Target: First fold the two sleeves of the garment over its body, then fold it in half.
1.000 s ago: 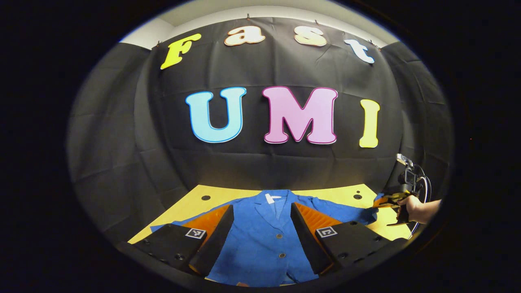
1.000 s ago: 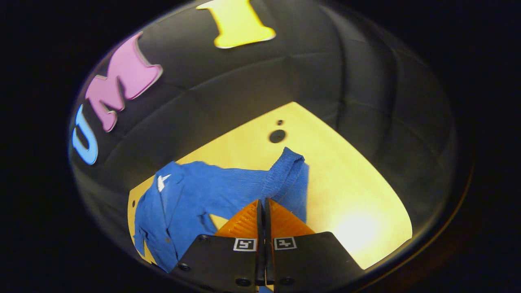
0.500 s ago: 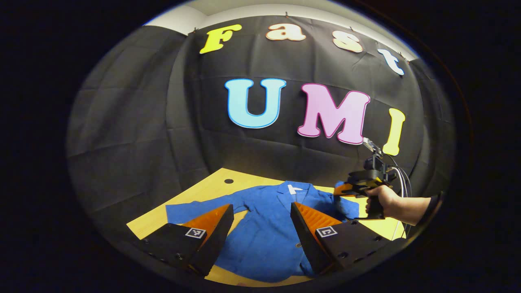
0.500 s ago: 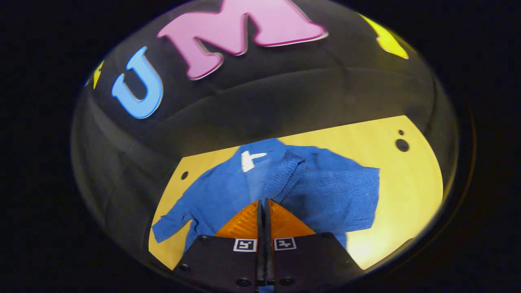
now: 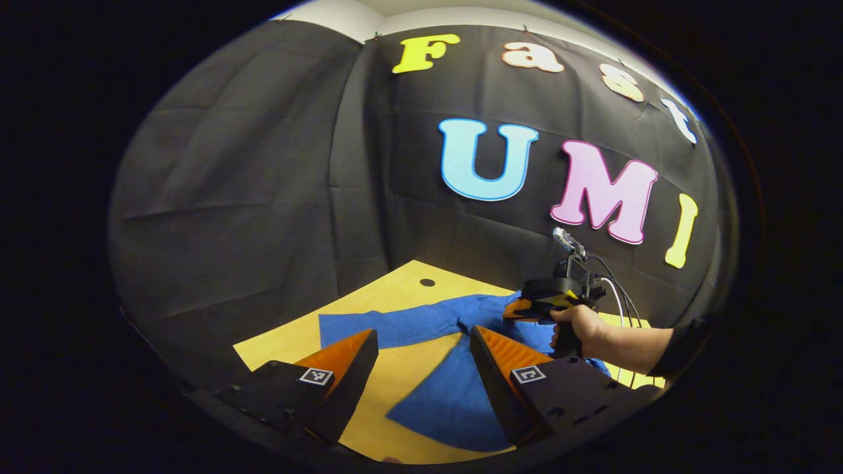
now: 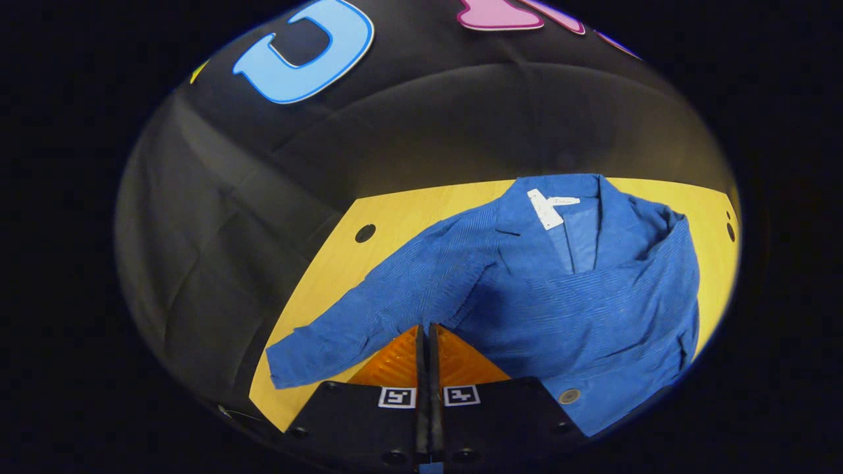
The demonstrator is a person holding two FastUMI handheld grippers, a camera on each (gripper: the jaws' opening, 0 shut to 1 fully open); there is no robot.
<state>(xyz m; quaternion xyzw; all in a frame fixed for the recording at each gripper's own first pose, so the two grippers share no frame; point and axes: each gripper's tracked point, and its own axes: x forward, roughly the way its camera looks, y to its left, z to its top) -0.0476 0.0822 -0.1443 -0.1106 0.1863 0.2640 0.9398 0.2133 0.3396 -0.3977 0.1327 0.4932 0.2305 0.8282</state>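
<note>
Your blue jacket (image 6: 566, 296) lies face up on the yellow counter (image 6: 342, 263), collar toward the booth wall, its white neck label (image 6: 545, 208) showing between the lapels. One sleeve (image 6: 579, 309) is drawn across the chest, and that is why your right hand-held gripper (image 6: 428, 332) sits low over the middle of the body: its two orange fingers are pressed together with a scrap of blue cloth at the tips, so you seem to have the cuff pinched there, though the fingers hide the cuff itself. In the left gripper view your right hand (image 5: 579, 329) holds that tool down at the jacket's centre, which fits a sleeve being laid rather than carried. The other sleeve (image 6: 369, 309) stretches flat toward the counter's corner, unfolded, and your left hand-held gripper (image 5: 421, 342) hangs above that side with its fingers spread wide and nothing between them, aimed over the cloth and the bare wood beside it. That placement makes sense as readiness for the second sleeve. My judgement: let go of the first sleeve once it rests flat, then take the far cuff. A button (image 6: 569, 395) near the lower front marks the placket you will fold across later.
</note>
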